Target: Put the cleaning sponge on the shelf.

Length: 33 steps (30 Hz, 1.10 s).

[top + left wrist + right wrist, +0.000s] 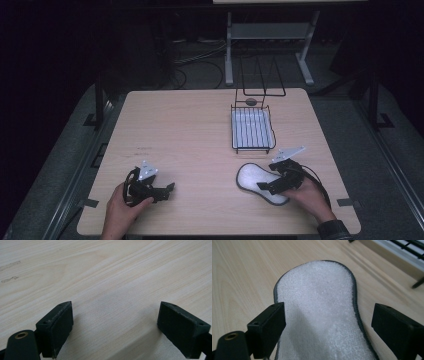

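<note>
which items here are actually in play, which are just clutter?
In play, likely:
- white pad, lying between the open right hand-held gripper jaws
- wire rack beyond it

Just there:
- left hand-held gripper, open over bare table
- small dark round thing behind the rack
</note>
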Available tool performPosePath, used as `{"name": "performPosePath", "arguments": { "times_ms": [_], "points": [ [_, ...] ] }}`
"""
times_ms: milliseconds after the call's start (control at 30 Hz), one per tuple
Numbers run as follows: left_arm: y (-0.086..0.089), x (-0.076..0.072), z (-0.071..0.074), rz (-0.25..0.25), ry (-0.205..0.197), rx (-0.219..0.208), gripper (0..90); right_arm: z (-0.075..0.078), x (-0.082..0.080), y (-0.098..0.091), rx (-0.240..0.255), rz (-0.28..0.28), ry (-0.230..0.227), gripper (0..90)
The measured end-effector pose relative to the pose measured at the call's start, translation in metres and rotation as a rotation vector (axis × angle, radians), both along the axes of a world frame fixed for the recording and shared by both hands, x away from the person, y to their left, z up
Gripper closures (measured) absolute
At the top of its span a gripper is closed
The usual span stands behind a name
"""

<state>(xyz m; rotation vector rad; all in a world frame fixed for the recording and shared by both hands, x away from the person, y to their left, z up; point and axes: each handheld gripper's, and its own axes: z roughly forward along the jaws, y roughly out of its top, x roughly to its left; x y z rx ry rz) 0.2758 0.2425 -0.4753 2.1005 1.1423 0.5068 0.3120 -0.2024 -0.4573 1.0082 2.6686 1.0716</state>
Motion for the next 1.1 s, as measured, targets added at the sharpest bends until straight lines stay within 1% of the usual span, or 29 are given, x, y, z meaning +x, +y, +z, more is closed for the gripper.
{"name": "performPosePath", "arguments": {
  "times_ms": [100,167,200,533,633,733,1100],
  "points": [
    [0.0,-0.0001,0.0,0.0,0.0,0.0,12.6,-0.0026,-0.0015,0.003,-0.016,0.006,-0.007,11.3],
    [0.0,-0.0002,0.0,0.001,0.0,0.0,12.6,-0.004,-0.0021,0.004,-0.021,0.009,-0.002,11.1],
    [0.0,-0.0002,0.0,0.0,0.0,0.0,12.6,-0.0051,-0.0021,0.0047,-0.037,0.012,-0.003,10.8],
    [0.0,-0.0003,0.0001,0.0,0.001,0.0,12.6,-0.0083,-0.0022,0.0076,-0.057,0.019,0.005,11.0],
    [0.0,-0.0004,0.0001,0.0,0.001,0.001,12.6,-0.0092,-0.0015,0.0073,-0.056,0.024,0.008,11.2],
    [0.0001,-0.0004,0.0001,0.0,0.001,0.001,12.6,-0.0088,-0.0021,0.0078,-0.056,0.029,0.013,13.4],
    [0.0,-0.0004,0.0001,0.0,0.001,0.002,12.6,-0.0075,-0.0023,0.0052,-0.049,0.03,0.019,17.2]
  ]
}}
